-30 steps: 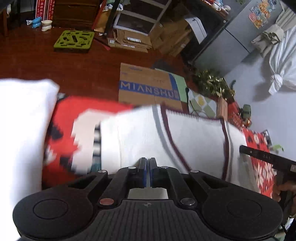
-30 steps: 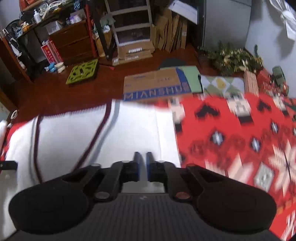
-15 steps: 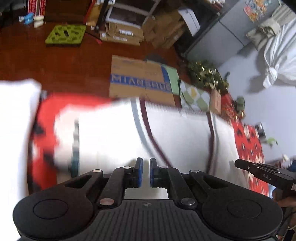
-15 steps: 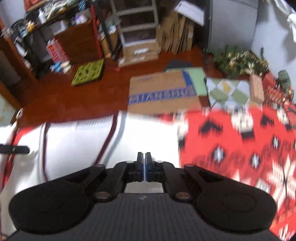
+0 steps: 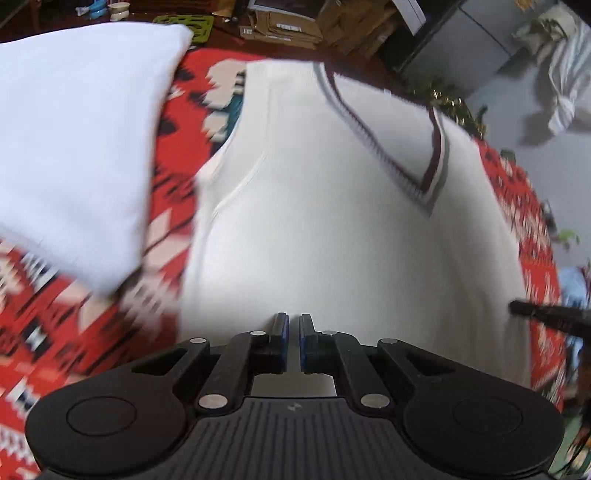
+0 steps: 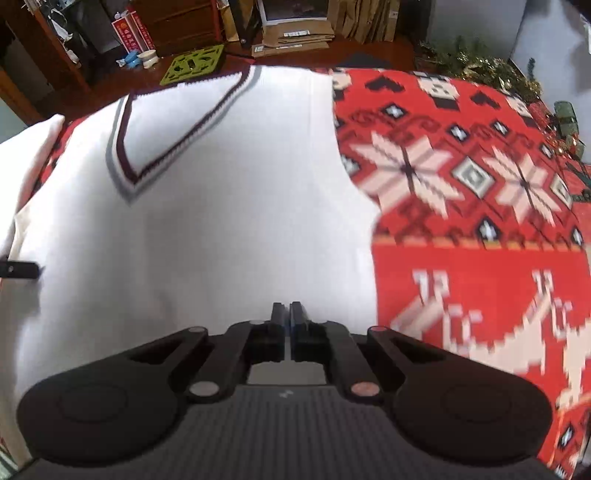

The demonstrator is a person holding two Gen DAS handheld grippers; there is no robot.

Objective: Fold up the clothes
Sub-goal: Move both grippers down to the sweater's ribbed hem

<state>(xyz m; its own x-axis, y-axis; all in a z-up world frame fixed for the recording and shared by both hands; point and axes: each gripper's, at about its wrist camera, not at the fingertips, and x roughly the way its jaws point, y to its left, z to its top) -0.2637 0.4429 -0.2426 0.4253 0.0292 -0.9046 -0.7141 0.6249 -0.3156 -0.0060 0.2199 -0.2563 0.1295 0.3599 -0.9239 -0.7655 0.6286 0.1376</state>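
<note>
Red patterned blanket [image 6: 480, 280] covers the work surface, cluttered room behind. White V-neck vest [image 6: 221, 221] lies flat on it, neckline at the far edge, hem toward me. Its right edge borders open blanket; on the left a folded white garment [image 5: 81, 140] sits just beside it. My left gripper [image 5: 291, 341] and right gripper [image 6: 287, 332] both point steeply down over the hem, jaws together; fabric shows in each narrow gap, so they look clamped on the vest. Cardboard [image 6: 291, 33] and a green mat [image 6: 194, 61] lie on the floor beyond.
</note>
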